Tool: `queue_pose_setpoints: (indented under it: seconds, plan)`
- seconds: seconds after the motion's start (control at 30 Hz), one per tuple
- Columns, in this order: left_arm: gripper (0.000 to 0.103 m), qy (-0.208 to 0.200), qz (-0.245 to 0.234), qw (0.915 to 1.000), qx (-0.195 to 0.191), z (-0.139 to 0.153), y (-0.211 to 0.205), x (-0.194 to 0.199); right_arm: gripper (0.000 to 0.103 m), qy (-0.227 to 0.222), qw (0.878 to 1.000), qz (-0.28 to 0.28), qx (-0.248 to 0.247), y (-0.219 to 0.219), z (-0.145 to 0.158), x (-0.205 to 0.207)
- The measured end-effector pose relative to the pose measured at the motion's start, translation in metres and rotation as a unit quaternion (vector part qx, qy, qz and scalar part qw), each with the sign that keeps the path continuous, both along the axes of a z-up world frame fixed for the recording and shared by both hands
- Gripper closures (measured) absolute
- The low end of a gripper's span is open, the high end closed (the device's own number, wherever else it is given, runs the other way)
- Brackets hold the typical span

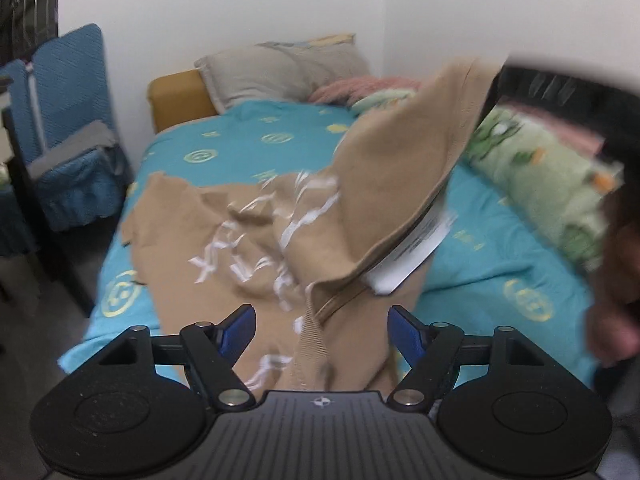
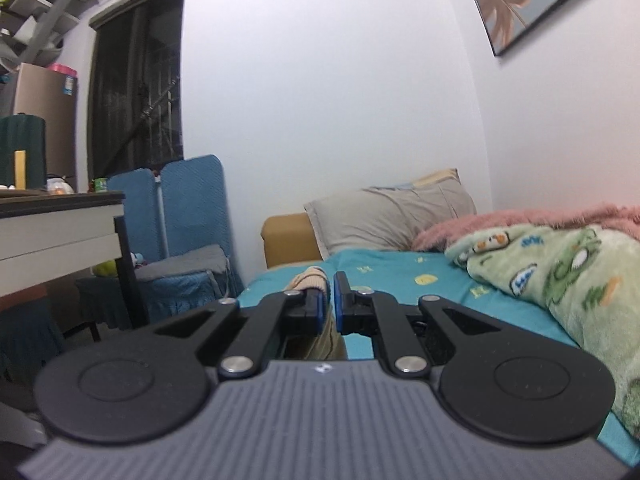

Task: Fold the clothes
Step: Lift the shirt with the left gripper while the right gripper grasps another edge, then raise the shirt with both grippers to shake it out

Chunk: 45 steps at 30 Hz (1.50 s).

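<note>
1. While my right gripper (image 2: 329, 298) has its jaws nearly closed on a bit of the tan sweater (image 1: 256, 248), the left gripper (image 1: 322, 330) is wide open over the bed (image 1: 240, 136) with nothing between its pads.
2. Sweater location: mostly crumpled on the teal sheet in the middle of the bed, white lettering up. One part is lifted high on the right of the left wrist view, with the white label (image 1: 416, 248) hanging out underneath.
3. From the right wrist view I only see a ribbed tan edge poking past the fingertips. Probably a cuff or hem, can't confirm which; the grip looks shallow.
4. Risk: that thin pinch slips if I pull sideways, and the raised part drops back into the pile.
5. Risk: left jaws hover above bunched fabric near the ribbed hem. Closing here likely grabs two layers, so the fold comes out lumpy.
6. Risk: left view is blurred, so my aim on an edge is poor. I'd steady it before closing.
7. Risk: the green blanket (image 2: 560, 280) lies just beside the sweater on the right. A wide swing could drag over it or snag it.
8. Fold not yet formed, by my read.
</note>
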<state>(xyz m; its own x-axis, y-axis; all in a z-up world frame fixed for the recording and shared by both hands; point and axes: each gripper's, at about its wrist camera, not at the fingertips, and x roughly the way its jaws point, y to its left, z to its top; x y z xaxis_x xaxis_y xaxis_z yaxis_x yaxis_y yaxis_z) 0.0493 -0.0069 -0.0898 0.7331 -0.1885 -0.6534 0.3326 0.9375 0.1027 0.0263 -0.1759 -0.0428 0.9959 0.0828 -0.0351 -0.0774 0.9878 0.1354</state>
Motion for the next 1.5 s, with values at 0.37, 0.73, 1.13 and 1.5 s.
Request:
queue_pose_setpoints:
  seconds: [0.37,0.73,1.13,1.5]
  plan:
    - [0.03,-0.009,0.052,0.9905,0.127,-0.016,-0.011,-0.004,0.093,0.01,0.996,-0.094,0.0,-0.02,0.002,0.011]
    - [0.024,-0.186,0.251,0.9499,-0.025,0.068,0.058,-0.023,0.026,0.112,0.985,-0.13,0.004,-0.038,-0.027,0.047]
    - [0.025,-0.351,0.242,0.8999,-0.091,0.265,0.076,-0.067,0.026,-0.046,0.994,-0.096,0.022,-0.033,0.167,-0.015]
    - [0.023,-0.414,0.218,0.8696,-0.157,0.477,0.09,-0.188,0.026,-0.186,0.981,-0.056,-0.025,-0.029,0.366,-0.161]
